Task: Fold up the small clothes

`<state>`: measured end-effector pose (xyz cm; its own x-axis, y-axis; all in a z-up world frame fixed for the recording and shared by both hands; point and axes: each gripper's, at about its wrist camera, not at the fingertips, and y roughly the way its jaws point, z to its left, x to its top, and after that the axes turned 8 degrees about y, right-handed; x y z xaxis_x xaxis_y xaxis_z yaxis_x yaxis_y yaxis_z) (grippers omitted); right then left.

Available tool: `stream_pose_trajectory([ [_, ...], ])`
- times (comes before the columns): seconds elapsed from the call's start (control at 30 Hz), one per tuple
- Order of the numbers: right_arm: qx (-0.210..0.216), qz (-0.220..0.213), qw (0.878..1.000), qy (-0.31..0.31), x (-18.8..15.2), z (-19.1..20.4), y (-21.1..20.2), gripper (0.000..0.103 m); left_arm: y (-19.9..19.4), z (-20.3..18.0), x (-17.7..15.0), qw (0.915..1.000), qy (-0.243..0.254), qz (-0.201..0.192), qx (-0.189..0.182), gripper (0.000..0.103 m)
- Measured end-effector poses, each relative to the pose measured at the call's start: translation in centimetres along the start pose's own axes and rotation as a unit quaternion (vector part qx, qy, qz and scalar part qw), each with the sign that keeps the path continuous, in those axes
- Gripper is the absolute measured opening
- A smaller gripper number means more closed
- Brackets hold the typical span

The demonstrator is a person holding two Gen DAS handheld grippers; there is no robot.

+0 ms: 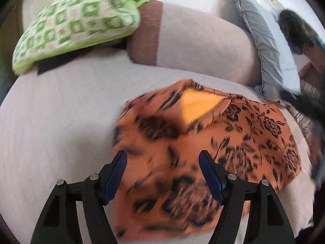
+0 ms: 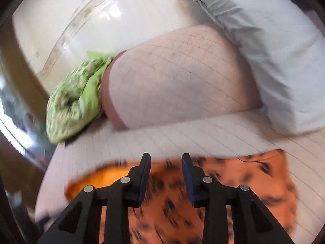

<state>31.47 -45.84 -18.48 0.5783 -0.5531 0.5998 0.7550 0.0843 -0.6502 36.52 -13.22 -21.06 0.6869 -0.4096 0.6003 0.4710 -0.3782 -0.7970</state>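
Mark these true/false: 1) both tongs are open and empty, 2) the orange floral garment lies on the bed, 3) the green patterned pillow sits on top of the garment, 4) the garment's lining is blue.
1. True: the left tongs and right tongs are both open, nothing between the fingers.
2. True: the orange floral garment lies on the bed sheet.
3. False: the green patterned pillow lies apart from it, beside the beige bolster.
4. False: the exposed lining is yellow-orange.

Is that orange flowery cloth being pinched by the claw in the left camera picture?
No, the left gripper hangs wide open above the orange floral garment, its two blue fingertips apart with no fabric between them.
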Motion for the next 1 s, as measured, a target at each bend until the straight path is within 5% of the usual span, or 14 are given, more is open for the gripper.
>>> stream_pose_trajectory([
  [0.1, -0.004, 0.01, 1.0, -0.007, -3.7, -2.7, -3.3, 0.035, 4.3, -0.8, 2.5, 0.9989, -0.009, 0.045, 0.002, 0.076],
  [0.2, -0.024, 0.028, 0.999, -0.006, -8.0, -5.6, -5.8, 0.035, 7.5, 2.1, 5.1, 0.9944, -0.094, 0.047, -0.013, 0.076],
  [0.33, -0.055, 0.089, 0.994, 0.003, -12.3, -8.8, -4.8, 0.034, 6.8, 7.7, 8.0, 0.9646, -0.264, -0.007, 0.002, 0.076],
  [0.4, -0.056, 0.094, 0.994, -0.004, -13.2, -9.9, -4.0, 0.034, 4.3, 8.3, 8.5, 0.9569, -0.287, -0.04, 0.019, 0.076],
  [0.47, -0.056, 0.094, 0.994, -0.015, -12.5, -9.5, -4.6, 0.034, 2.1, 7.1, 8.5, 0.9673, -0.246, -0.055, 0.027, 0.076],
  [0.53, -0.039, 0.073, 0.996, -0.025, -11.8, -8.9, -5.9, 0.034, 0.8, 3.9, 7.6, 0.9862, -0.151, -0.034, 0.06, 0.077],
  [0.6, -0.015, 0.054, 0.998, -0.032, -11.4, -8.6, -7.0, 0.034, 0.6, 0.4, 5.2, 0.9956, -0.061, 0.002, 0.071, 0.079],
  [0.67, -0.011, 0.066, 0.998, -0.021, -11.5, -9.0, -7.1, 0.034, 1.9, -2.2, 2.1, 0.9949, -0.006, 0.059, 0.082, 0.079],
  [0.73, -0.036, 0.087, 0.996, -0.008, -12.0, -9.8, -6.5, 0.034, 4.2, -3.8, -1.2, 0.9856, 0.021, 0.123, 0.114, 0.081],
  [0.8, -0.051, 0.115, 0.992, -0.001, -12.8, -10.5, -5.6, 0.035, 3.4, -5.3, -2.4, 0.9823, 0.045, 0.096, 0.154, 0.081],
  [0.87, -0.052, 0.108, 0.993, 0.01, -12.6, -10.2, -7.1, 0.034, 2.0, -7.1, -1.9, 0.9795, 0.06, 0.122, 0.148, 0.081],
  [1.0, -0.019, 0.027, 0.999, 0.013, -12.0, -8.4, -14.0, 0.034, -6.7, -11.4, -0.8, 0.9842, 0.091, 0.025, 0.15, 0.081],
])
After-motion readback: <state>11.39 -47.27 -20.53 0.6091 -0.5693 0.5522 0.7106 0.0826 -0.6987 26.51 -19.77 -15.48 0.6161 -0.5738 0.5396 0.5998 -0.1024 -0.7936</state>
